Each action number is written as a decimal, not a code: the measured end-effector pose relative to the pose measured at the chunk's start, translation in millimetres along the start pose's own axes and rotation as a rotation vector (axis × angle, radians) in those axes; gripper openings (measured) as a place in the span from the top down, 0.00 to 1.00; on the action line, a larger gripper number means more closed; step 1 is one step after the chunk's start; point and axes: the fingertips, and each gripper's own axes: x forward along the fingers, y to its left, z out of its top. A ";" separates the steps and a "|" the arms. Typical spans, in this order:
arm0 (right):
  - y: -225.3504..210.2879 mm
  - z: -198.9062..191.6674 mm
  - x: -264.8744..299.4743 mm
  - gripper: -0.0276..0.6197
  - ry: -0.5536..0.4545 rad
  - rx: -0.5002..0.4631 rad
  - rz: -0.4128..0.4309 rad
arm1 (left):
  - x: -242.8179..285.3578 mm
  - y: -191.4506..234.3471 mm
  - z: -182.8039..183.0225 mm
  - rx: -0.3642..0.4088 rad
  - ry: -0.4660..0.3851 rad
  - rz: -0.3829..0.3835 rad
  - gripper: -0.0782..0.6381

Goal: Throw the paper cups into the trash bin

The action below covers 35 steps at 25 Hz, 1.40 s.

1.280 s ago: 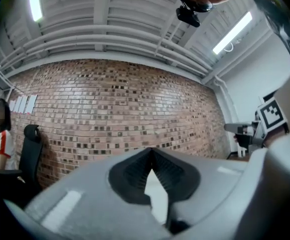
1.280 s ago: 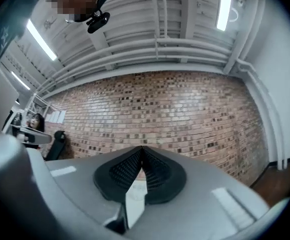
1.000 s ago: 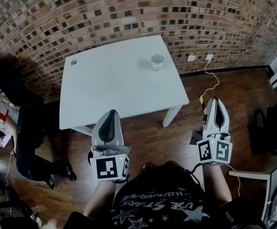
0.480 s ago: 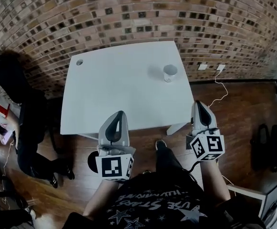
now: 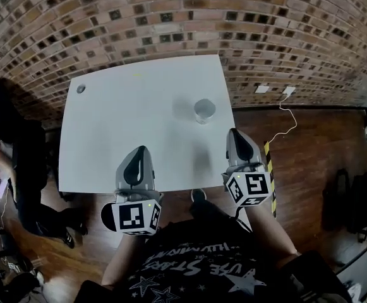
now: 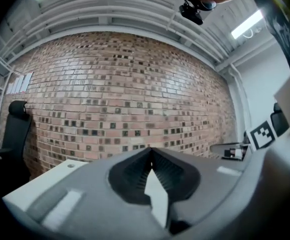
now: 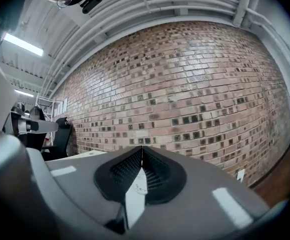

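Filling the far side of the head view, a brick wall (image 5: 170, 17) rises behind a wooden floor (image 5: 322, 137); a white table (image 5: 126, 118) stands against that wall and takes up the middle of the view. The left gripper (image 5: 138, 149) reaches over the table's near edge, its jaws pressed together at the tips with nothing between them, as the left gripper view (image 6: 150, 149) shows; the right gripper (image 5: 234, 132) is level at the table's right edge, its jaws likewise closed tip to tip and empty in the right gripper view (image 7: 142, 147). The paper cup (image 5: 204, 110) stands upright on the table toward its right side, mouth up; it lies just ahead of the right gripper and a little to its left, near the tips but apart from them; it is well apart from the left gripper, off to that gripper's right and further from the person. A thin cable (image 5: 285, 115) trails across the floor by the wall; a small round hole (image 5: 81, 88) marks the table's far left corner.
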 end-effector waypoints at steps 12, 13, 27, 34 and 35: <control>4.5 -67.7 46.7 0.59 0.165 -0.022 0.139 | 65.5 -8.0 -26.6 0.039 0.078 0.035 0.88; 6.5 -74.8 48.9 0.56 0.185 -0.028 0.146 | 67.4 -7.4 -30.5 0.039 0.083 0.034 0.88; 16.2 -150.1 104.8 0.23 0.374 -0.120 0.109 | 102.5 18.7 -55.3 -0.004 0.114 -0.027 0.88; 11.7 -154.5 131.2 0.23 0.336 -0.140 0.081 | 112.2 29.1 -58.6 -0.022 0.147 -0.029 0.88; 10.7 -153.8 134.3 0.23 0.327 -0.148 0.078 | 113.4 30.4 -58.7 -0.023 0.152 -0.027 0.88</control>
